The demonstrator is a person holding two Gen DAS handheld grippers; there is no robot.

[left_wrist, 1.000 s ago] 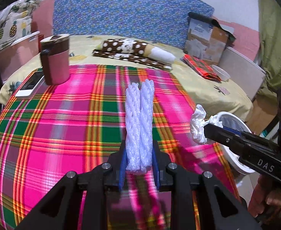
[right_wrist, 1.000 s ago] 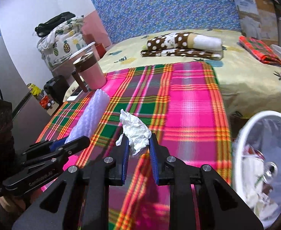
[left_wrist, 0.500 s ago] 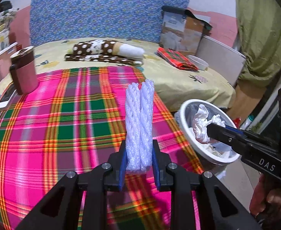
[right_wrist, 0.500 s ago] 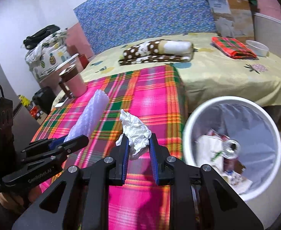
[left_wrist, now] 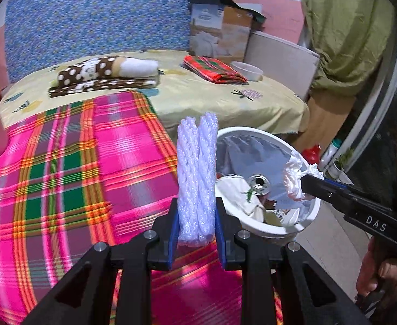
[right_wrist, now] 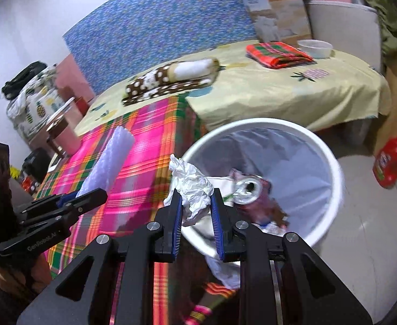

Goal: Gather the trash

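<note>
My left gripper (left_wrist: pixel 196 224) is clamped on a white foam net sleeve (left_wrist: pixel 197 178) that stands upright between my blue pads, its top well past my fingertips. My right gripper (right_wrist: pixel 196 211) is clamped on a crumpled white tissue (right_wrist: pixel 191 187) that bulges out beyond the pads. Just ahead and right of both sits a white waste bin (right_wrist: pixel 333 168), lined with a bag; inside lie a drink can (right_wrist: pixel 248 187) and paper scraps. A pink plaid cloth (left_wrist: pixel 71 178) spreads to the left of my fingers.

Polka-dot blanket (left_wrist: pixel 105 74), folded plaid cloth (left_wrist: pixel 214 69), possibly bowl (left_wrist: pixel 247 71) on bed.
</note>
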